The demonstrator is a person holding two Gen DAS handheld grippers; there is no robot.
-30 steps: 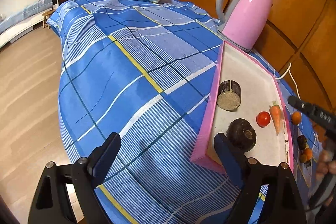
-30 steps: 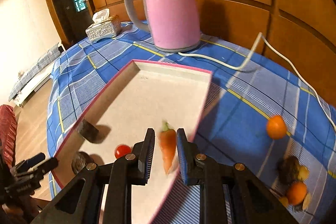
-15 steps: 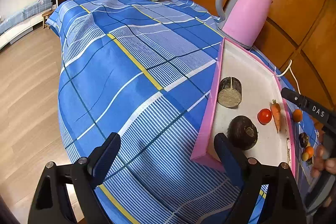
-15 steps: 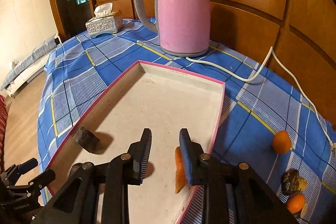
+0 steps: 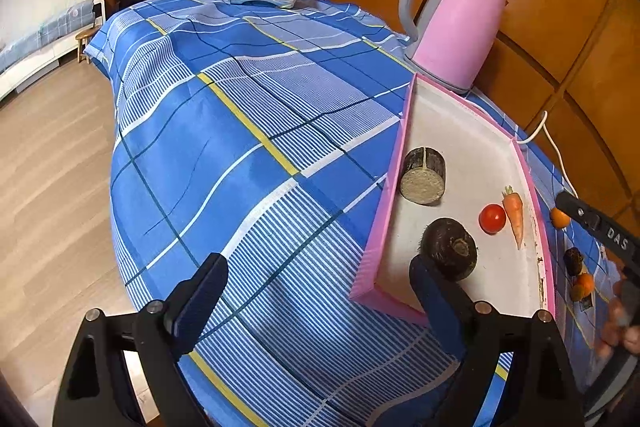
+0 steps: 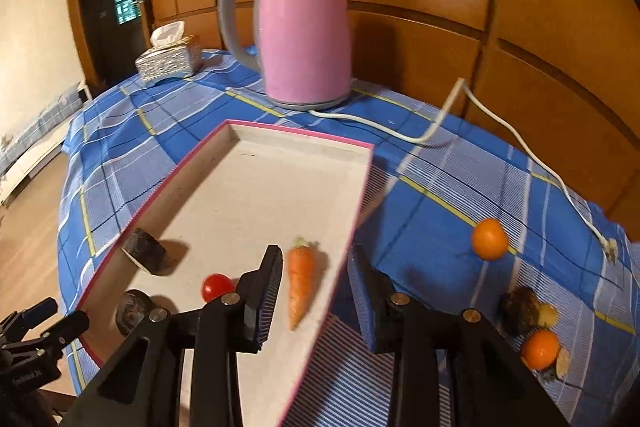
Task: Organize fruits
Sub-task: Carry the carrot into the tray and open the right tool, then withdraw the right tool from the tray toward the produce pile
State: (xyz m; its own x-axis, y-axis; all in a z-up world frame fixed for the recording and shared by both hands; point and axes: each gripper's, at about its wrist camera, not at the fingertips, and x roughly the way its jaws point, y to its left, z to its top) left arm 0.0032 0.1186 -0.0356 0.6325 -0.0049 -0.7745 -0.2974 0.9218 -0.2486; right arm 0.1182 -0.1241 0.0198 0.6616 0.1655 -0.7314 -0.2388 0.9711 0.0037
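In the pink tray (image 6: 256, 187), carrot (image 6: 301, 279) lying free between right gripper (image 6: 316, 291) fingers, opening, left gripper (image 5: 316, 291) fingers wide, empty

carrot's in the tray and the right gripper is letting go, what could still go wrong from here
The carrot lies close to the tray wall nearest the oranges, between the opening fingers of the right gripper; pulling back could drag it or nudge the tray.

The white cord trails beside the lone orange, so reaching for it might snag the cord and tug the pink kettle.
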